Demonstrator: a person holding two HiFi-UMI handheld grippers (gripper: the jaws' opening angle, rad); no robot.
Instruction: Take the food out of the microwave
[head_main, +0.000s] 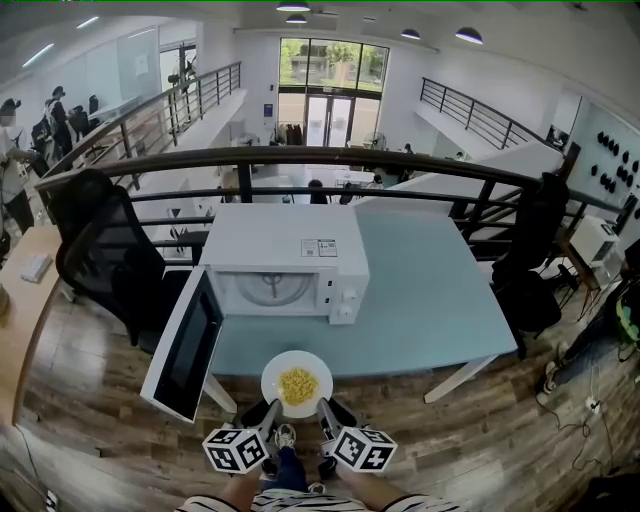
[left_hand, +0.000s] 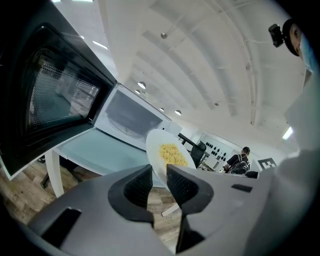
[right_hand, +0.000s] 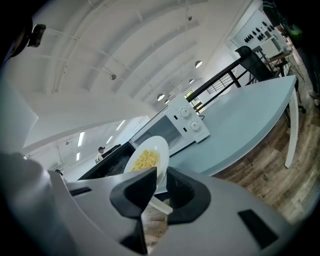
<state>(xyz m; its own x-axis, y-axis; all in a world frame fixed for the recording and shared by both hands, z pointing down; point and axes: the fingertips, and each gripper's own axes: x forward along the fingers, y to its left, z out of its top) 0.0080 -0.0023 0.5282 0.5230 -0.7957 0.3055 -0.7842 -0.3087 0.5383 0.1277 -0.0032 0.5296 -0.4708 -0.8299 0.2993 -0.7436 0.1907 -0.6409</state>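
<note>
Big open office loft, wood floor (head_main: 480, 440), black railing (head_main: 300, 160) across the middle of the head view and a pale blue table (head_main: 430, 300) right below it. White microwave (head_main: 285, 250) sits on the table at centre frame, with its door (head_main: 185, 350) swung wide open toward the lower left. You can see straight into the cavity. Black chair (head_main: 100, 250) off at the left.

So the food (head_main: 297, 384) is out of the microwave. It's a yellow pile on a white plate (head_main: 272, 380), and I can't tell exactly what it is. The plate is at lower centre of the head view, in front of the cavity and clear of it, over the table's near edge.

Both grippers have it by the near rim:
- left gripper (head_main: 268, 410) comes in from the lower left. In the left gripper view its jaws (left_hand: 159, 175) are set narrow, pinching the plate (left_hand: 155, 150) edge, with the food (left_hand: 171, 154) just past them and the door (left_hand: 50, 95) filling the upper left.
- right gripper (head_main: 325, 408) comes in from the lower right. In the right gripper view it (right_hand: 161, 175) shows the same narrow pinch on the rim of the plate (right_hand: 160, 147), with the microwave (right_hand: 175, 125) behind it and the table (right_hand: 240, 125) running off to the right.

The two marker cubes sit side by side at the bottom of the head view.
</note>
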